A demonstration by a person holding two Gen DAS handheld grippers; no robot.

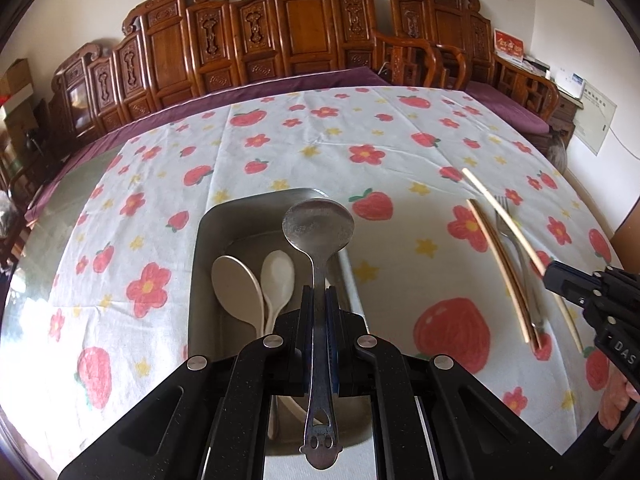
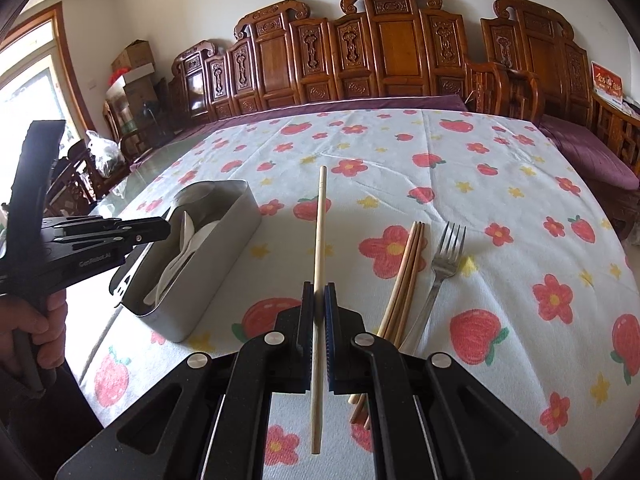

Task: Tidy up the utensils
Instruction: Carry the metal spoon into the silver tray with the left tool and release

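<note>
My left gripper (image 1: 319, 293) is shut on the handle of a metal spoon (image 1: 318, 224), which hangs above a grey metal tray (image 1: 206, 240). Two white spoons (image 1: 256, 284) lie inside the tray. My right gripper (image 2: 319, 292) is shut on a single pale chopstick (image 2: 320, 236), held clear of the cloth and pointing away from me. To its right, several brown chopsticks (image 2: 408, 268) and a metal fork (image 2: 442, 264) lie on the tablecloth. In the right wrist view the left gripper (image 2: 160, 228) reaches over the tray (image 2: 224, 252) from the left.
A strawberry-and-flower tablecloth (image 1: 360, 132) covers the round table. Carved wooden benches (image 2: 400, 52) with purple cushions stand behind the far edge. A hand (image 2: 36, 324) holds the left gripper's grip at the left.
</note>
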